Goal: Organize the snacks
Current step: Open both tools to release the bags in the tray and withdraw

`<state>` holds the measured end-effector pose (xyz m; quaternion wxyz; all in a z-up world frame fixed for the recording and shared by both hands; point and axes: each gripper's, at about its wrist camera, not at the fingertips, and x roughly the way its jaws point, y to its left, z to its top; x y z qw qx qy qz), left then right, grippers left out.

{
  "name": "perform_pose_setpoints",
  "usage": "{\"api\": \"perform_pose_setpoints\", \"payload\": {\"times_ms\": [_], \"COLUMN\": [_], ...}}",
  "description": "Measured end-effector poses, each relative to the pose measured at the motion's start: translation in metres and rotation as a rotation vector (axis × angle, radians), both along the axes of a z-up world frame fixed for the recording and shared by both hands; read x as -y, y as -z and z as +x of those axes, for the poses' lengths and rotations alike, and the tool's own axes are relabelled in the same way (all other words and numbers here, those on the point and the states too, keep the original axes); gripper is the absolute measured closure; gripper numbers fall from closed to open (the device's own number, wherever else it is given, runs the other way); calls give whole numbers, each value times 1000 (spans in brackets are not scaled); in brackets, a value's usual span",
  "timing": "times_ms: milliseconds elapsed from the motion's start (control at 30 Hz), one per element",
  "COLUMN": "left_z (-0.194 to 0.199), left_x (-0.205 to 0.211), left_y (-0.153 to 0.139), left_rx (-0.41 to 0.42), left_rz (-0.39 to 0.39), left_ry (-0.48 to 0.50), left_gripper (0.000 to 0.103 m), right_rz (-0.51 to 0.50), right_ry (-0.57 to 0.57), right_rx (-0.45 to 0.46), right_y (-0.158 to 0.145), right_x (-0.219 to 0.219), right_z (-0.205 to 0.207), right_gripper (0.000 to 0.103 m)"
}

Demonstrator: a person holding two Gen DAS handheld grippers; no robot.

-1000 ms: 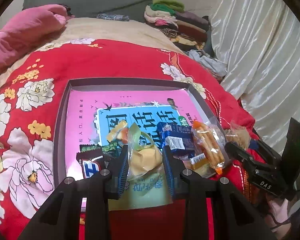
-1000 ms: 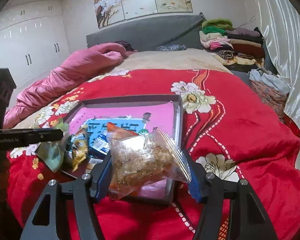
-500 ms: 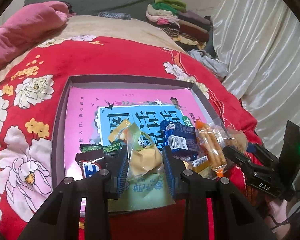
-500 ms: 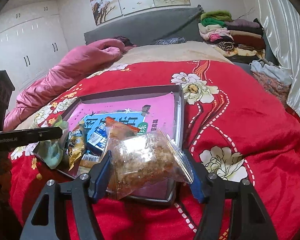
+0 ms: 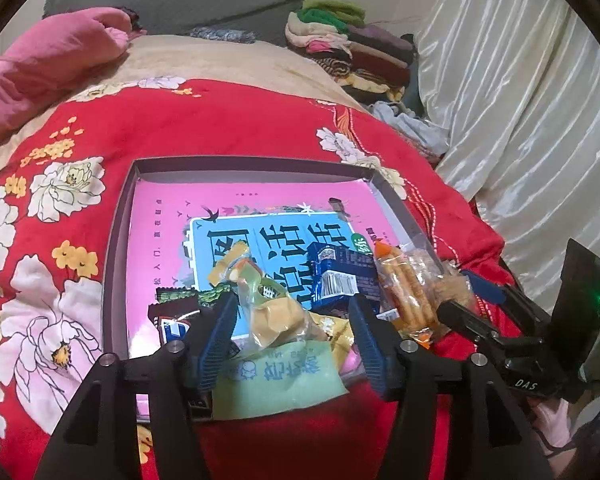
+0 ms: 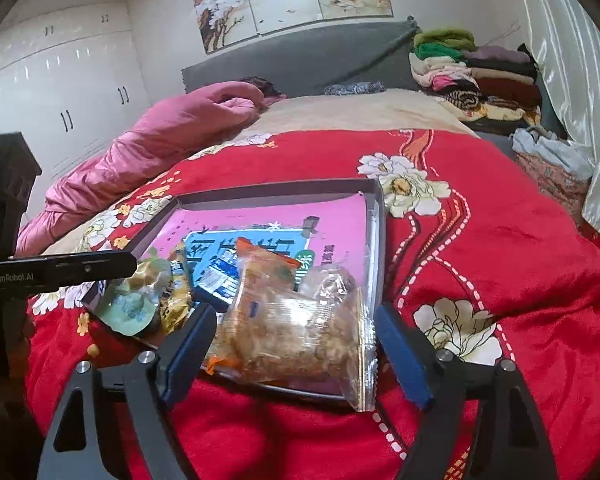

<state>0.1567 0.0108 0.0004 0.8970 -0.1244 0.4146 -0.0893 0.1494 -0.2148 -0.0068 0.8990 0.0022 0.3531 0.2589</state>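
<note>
A shallow dark grey tray point(image 5: 240, 164) with a pink printed bottom lies on the red flowered blanket. Along its near edge sit several snacks: a blue packet point(image 5: 340, 276), an orange stick packet point(image 5: 404, 288) and a dark bar wrapper point(image 5: 172, 316). My left gripper point(image 5: 292, 328) is opening, and the yellow-green packet point(image 5: 276, 320) lies loose between its blue pads. My right gripper point(image 6: 294, 340) is opening too. A clear bag of brown crisps point(image 6: 300, 328) rests on the tray's near right corner point(image 6: 374, 280), between the pads and free of them. The right gripper's fingers point(image 5: 460, 316) also show in the left wrist view.
A pink quilt point(image 6: 160, 140) is heaped at the far left of the bed. Folded clothes point(image 6: 476, 76) are stacked at the far right by the grey headboard point(image 6: 300, 60). A shiny curtain point(image 5: 520, 100) hangs along the right side, and white wardrobes point(image 6: 60, 80) stand to the left.
Both grippers' jaws have spread apart. The yellow-green packet and the clear crisp bag, gripped before, now lie loose at the tray's near edge. Neither hand has shifted much.
</note>
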Motion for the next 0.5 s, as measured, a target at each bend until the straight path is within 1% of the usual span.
{"api": "perform_pose_setpoints", "payload": {"times_ms": [100, 200, 367, 500], "left_z": [-4, -8, -15, -23], "left_x": [1, 2, 4, 5], "left_y": [-5, -9, -13, -15], "left_rx": [10, 14, 10, 10], "left_rz": [8, 11, 24, 41], "left_ry": [-2, 0, 5, 2], "left_gripper": [35, 29, 26, 25], "right_rz": [2, -6, -38, -74], "right_ry": [-6, -18, -44, -72], "right_rx": [28, 79, 154, 188], "right_y": [-6, -17, -33, -40], "right_x": [-1, -4, -13, -24], "right_z": [-6, -16, -34, -49], "right_gripper": [21, 19, 15, 13]}}
